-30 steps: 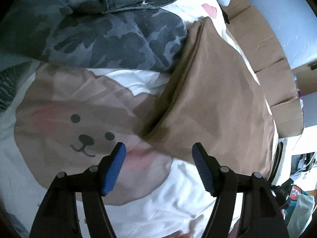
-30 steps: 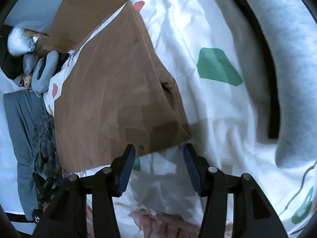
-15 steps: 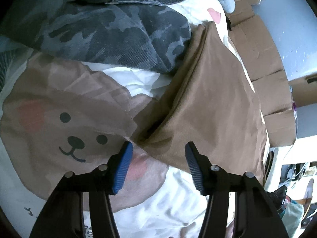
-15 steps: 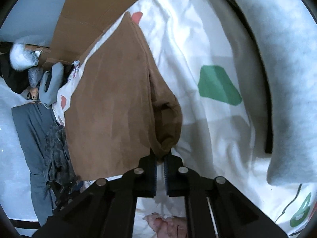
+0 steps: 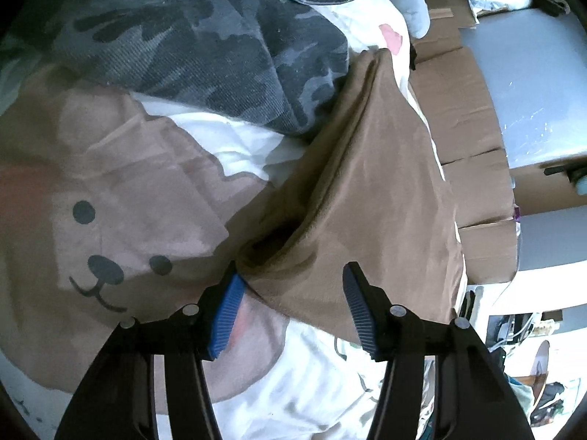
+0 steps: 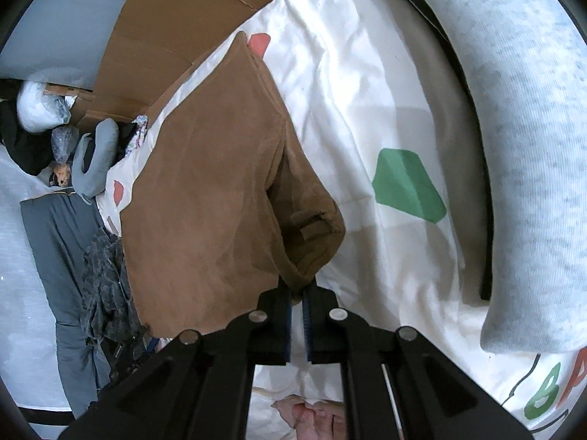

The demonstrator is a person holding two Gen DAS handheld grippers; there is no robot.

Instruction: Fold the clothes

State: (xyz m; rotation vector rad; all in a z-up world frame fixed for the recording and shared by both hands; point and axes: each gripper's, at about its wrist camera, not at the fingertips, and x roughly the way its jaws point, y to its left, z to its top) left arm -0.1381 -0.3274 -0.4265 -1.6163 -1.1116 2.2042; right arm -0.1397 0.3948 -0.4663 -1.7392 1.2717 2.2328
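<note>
A big white bed cover [image 5: 234, 143] fills most of both views. It has a brown bear face [image 5: 106, 242] printed on it and a green shape [image 6: 409, 187]. Flat cardboard [image 5: 455, 110] stands along the far side of the bed. A grey pillow [image 6: 521, 146] lies at the edge of the cover in the right wrist view. A dark camo jacket [image 5: 220, 55] sits in a heap near the bear print.

The brown clothing [image 5: 370, 198] lies on the cover, next to the camo jacket and beside the cardboard. It is partly folded, with one side doubled over.

The right gripper [image 6: 297, 295] is squeezed tight on a near corner of the brown clothing, and that corner is lifted off the cover. The left gripper [image 5: 291, 311] is about half open. The other near corner of the brown clothing sits between its blue pads [image 5: 225, 315], touching the left pad, but they are not pinching it.
</note>
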